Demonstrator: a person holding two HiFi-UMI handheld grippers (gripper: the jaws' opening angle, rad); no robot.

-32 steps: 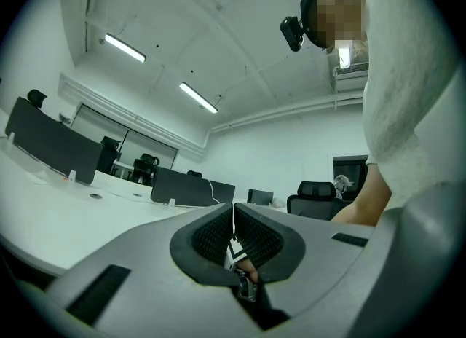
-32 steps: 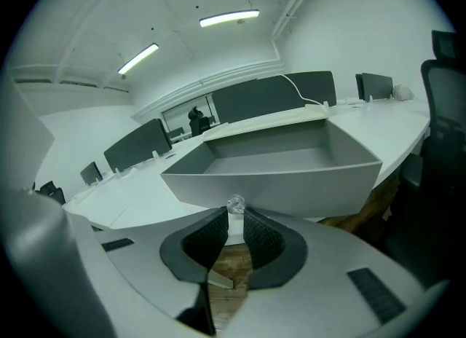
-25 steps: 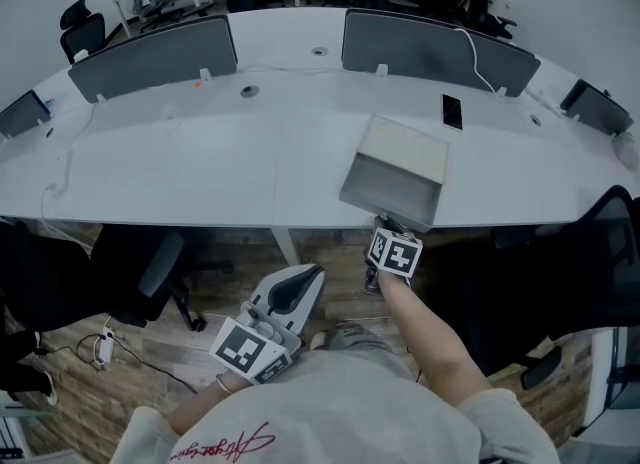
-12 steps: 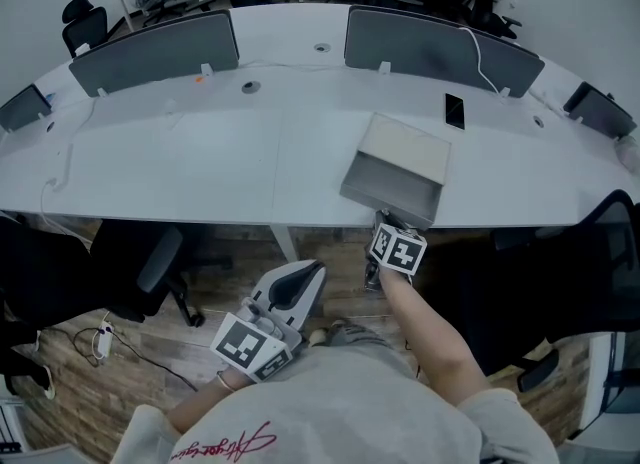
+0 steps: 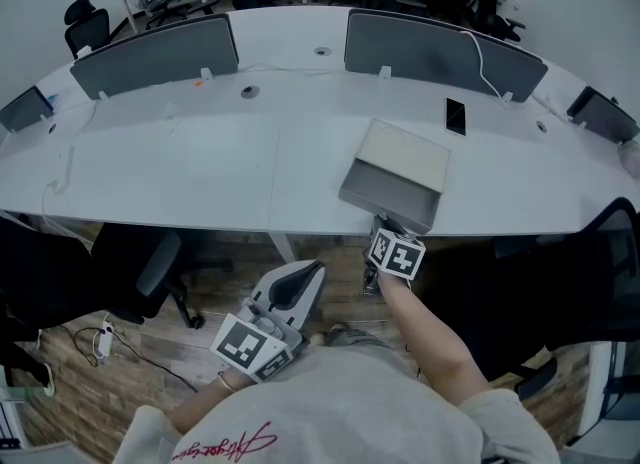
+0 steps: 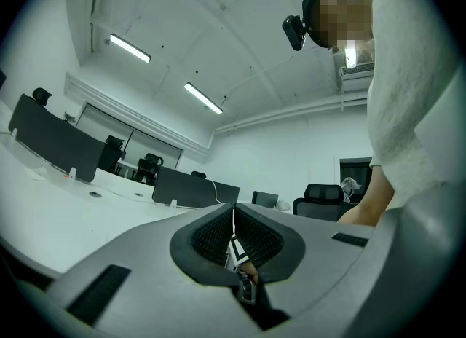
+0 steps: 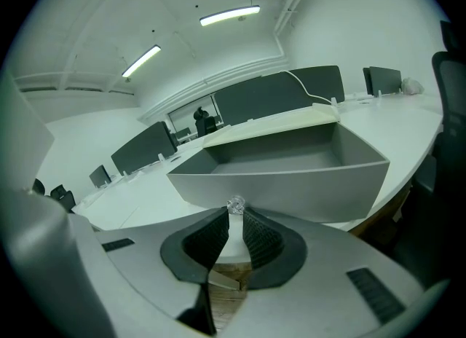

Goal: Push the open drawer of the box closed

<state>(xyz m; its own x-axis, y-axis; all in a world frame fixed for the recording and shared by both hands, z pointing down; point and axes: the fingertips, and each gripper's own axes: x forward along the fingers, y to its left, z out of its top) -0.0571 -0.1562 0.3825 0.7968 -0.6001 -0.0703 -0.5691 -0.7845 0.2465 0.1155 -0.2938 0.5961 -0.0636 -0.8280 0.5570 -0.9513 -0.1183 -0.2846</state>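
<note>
Desk (image 5: 180, 162) — drawer knob (image 7: 234, 205) in hand-held gripper (image 7: 231, 221)

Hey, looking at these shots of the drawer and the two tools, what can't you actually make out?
- Clear knob on the drawer: in the right gripper view it sits at the jaw tips of the right tool, so whether it is pinched or merely touched is unclear.
- Drawer front: in the head view, hidden behind the right tool's marker cube.
- Dark flat item on the desk: in the head view, too small to identify.
</note>
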